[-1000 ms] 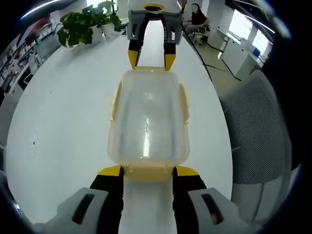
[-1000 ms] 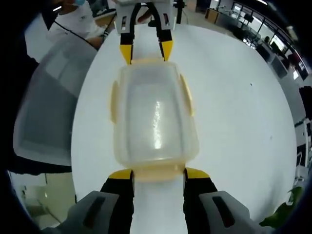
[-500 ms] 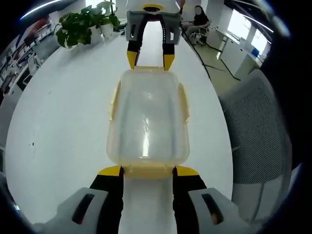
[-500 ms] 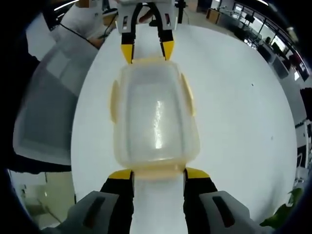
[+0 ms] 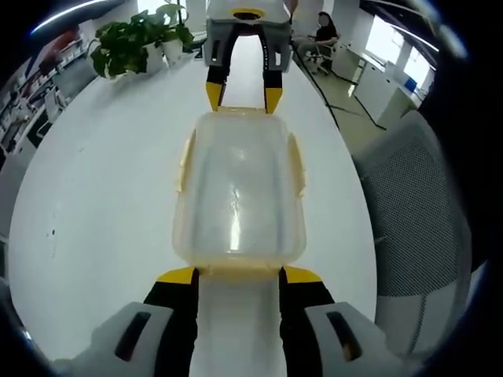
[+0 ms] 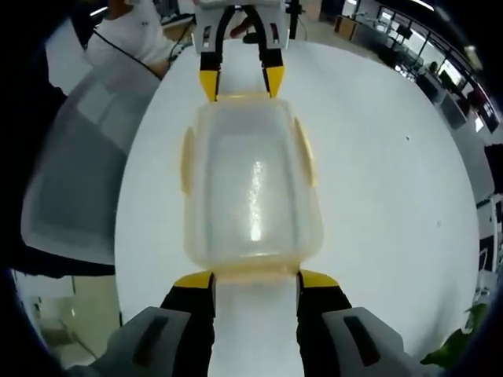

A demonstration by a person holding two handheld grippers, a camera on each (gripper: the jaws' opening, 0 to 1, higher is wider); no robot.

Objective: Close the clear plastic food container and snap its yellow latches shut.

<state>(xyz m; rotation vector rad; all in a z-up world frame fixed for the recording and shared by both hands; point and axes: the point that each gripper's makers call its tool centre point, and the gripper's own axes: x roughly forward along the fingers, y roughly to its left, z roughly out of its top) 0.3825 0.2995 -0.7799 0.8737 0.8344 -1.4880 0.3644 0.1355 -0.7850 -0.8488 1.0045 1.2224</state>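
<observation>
We find the clear food container (image 5: 238,192) lid-on at frame centre on the white table (image 5: 94,188), lying lengthwise between the two grippers, with yellow latches (image 5: 296,163) along its long sides. In the left gripper view, the left gripper (image 5: 238,275) stands open at bottom centre, its yellow tips just at the container's near end, while the right gripper (image 5: 242,96) meets the far end at top centre, jaws apart. In the right gripper view we log the mirror case: container (image 6: 250,188) centred, right gripper (image 6: 255,279) open at the near end, left gripper (image 6: 240,82) at the far end.
</observation>
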